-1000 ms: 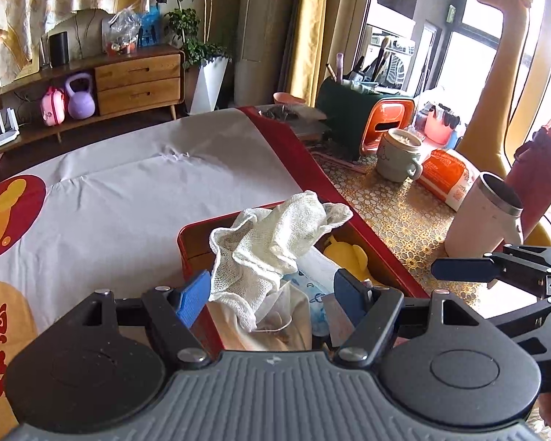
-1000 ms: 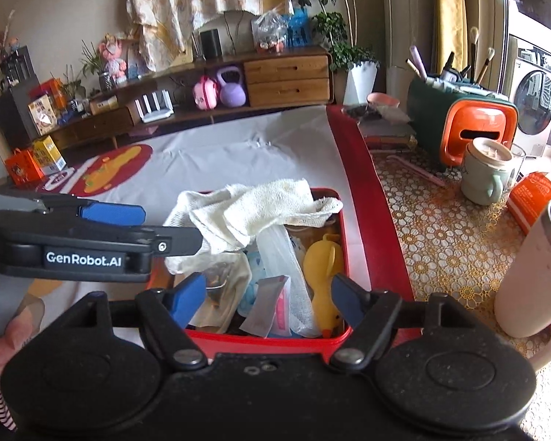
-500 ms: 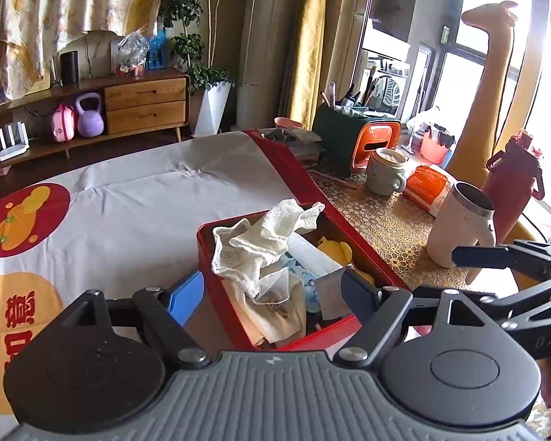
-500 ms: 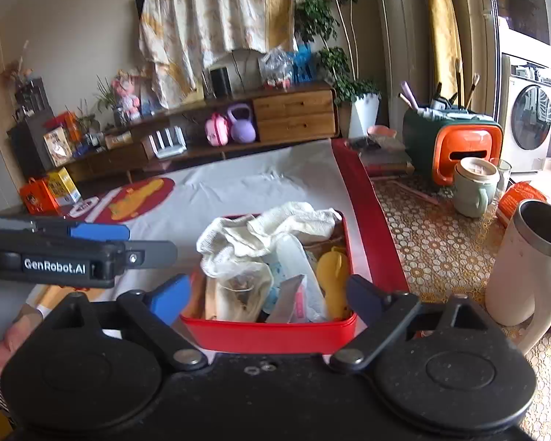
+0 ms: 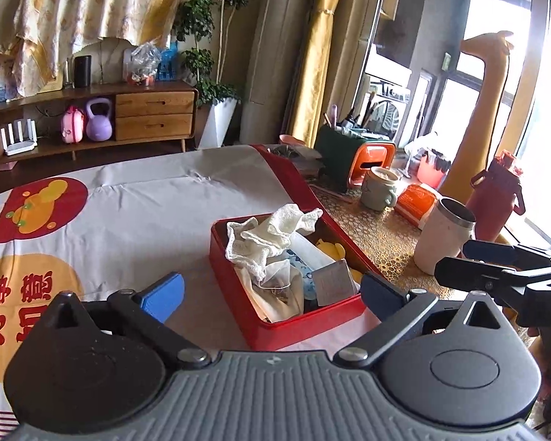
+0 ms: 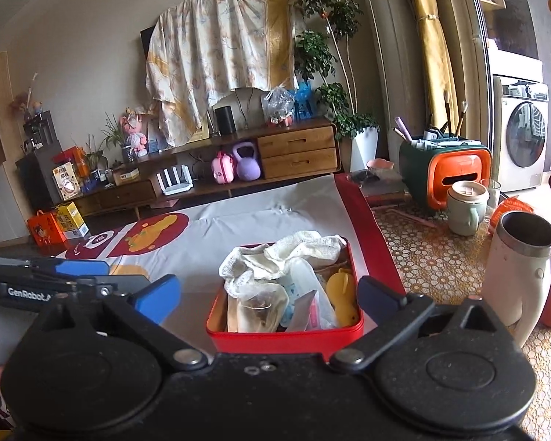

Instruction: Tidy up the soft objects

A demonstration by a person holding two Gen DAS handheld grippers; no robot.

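- Since the earlier pictures both grippers have drawn back from the red tin; a second ago the left gripper's fingers flanked the white cloth, and now they stand apart from it.
- The white cloth lies heaped on top of the red tin's contents, one end draped over the far rim, above a clear bag, small packets and a yellow squeeze toy.
- The red tin sits on the grey-white table cover, close to its red border.
- The left gripper is spread wide and holds nothing; the right gripper is likewise spread and empty.
- Risk: the cloth's overhanging end could slide off the rim, since it looks loosely piled rather than tucked in.
- Risk: a pinch at the cloth may catch the clear bag beneath and drag it out too.
- Risk: the white tumbler and the green mug stand to the right; a wide sweep of the right gripper could tip them.
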